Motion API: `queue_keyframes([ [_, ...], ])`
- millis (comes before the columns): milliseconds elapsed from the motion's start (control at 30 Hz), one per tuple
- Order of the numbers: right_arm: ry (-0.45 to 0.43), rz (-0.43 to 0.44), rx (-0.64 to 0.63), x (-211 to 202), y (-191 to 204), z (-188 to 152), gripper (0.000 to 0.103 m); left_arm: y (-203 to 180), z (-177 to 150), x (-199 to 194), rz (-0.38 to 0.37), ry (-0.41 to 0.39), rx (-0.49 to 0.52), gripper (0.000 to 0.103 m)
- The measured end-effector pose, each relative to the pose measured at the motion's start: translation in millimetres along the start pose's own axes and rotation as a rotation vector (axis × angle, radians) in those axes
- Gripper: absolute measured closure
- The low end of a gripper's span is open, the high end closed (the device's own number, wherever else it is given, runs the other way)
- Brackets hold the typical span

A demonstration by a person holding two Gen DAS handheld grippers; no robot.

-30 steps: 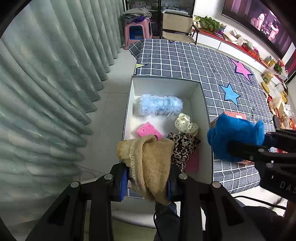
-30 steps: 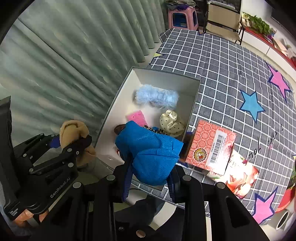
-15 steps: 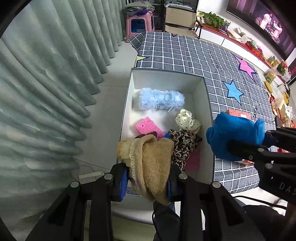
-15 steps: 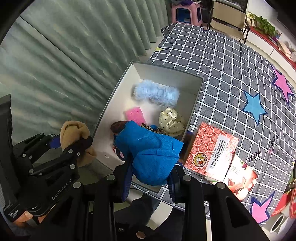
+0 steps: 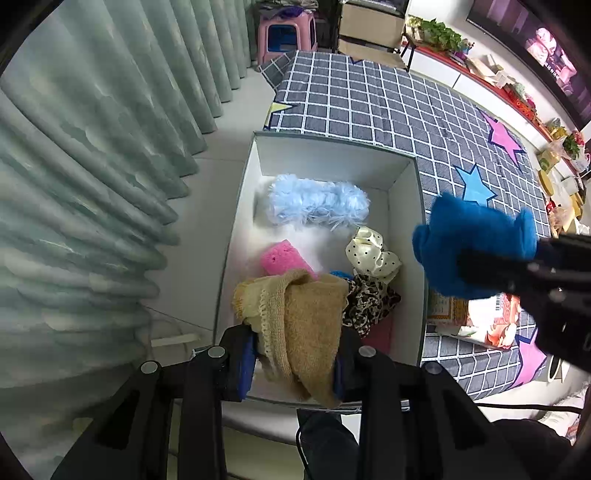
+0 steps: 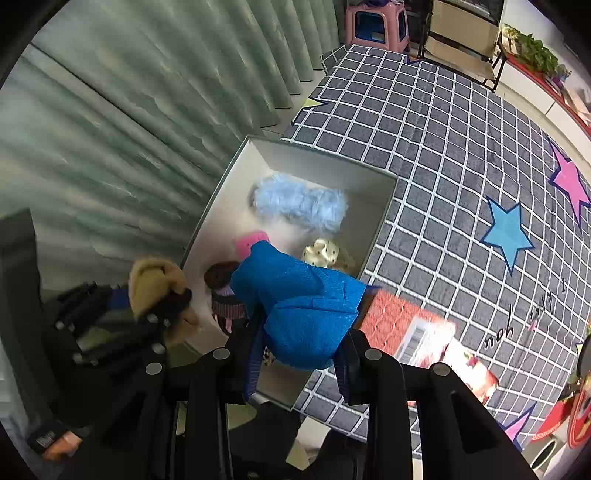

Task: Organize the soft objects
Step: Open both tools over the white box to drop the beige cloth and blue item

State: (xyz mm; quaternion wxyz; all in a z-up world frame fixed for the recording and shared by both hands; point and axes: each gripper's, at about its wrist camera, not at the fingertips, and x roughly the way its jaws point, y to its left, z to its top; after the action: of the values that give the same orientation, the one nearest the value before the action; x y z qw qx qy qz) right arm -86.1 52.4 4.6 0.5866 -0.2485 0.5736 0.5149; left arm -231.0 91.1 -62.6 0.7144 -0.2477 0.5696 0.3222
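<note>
A white open box (image 5: 421, 236) (image 6: 380, 218) stands on the floor by a grey checked rug. In it lie a pale blue fluffy roll (image 5: 317, 201) (image 6: 299, 203), a pink sponge (image 5: 282, 258), a cream dotted scrunchie (image 5: 373, 254) and a leopard-print cloth (image 5: 369, 302). My left gripper (image 5: 295, 358) is shut on a tan knitted cloth (image 5: 303, 325) over the box's near end. My right gripper (image 6: 299, 354) is shut on a bright blue plush cloth (image 6: 299, 306) (image 5: 469, 243) above the box's right wall.
Grey-green curtains (image 5: 92, 166) hang close on the left of the box. A red printed packet (image 6: 406, 325) and a colourful bag (image 6: 469, 369) lie on the rug (image 6: 443, 147) right of the box. A pink stool (image 5: 288, 33) and shelves stand far back.
Both grippers have drifted toward the box with their cloths held; the box looks larger and nearer. The blue cloth has moved from beside the box to over its right wall.
</note>
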Motion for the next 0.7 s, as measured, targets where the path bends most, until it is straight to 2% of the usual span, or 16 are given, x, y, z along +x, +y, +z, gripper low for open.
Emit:
queue_keyframes([
  [267,0.026,0.027,-0.029,7,1,22,0.069,-6,8,8,0.016,0.025,-0.024,0.067],
  [700,0.053,0.038,-0.053,12,-2,26,0.069,-11,11,13,0.035,0.045,-0.036,0.067],
])
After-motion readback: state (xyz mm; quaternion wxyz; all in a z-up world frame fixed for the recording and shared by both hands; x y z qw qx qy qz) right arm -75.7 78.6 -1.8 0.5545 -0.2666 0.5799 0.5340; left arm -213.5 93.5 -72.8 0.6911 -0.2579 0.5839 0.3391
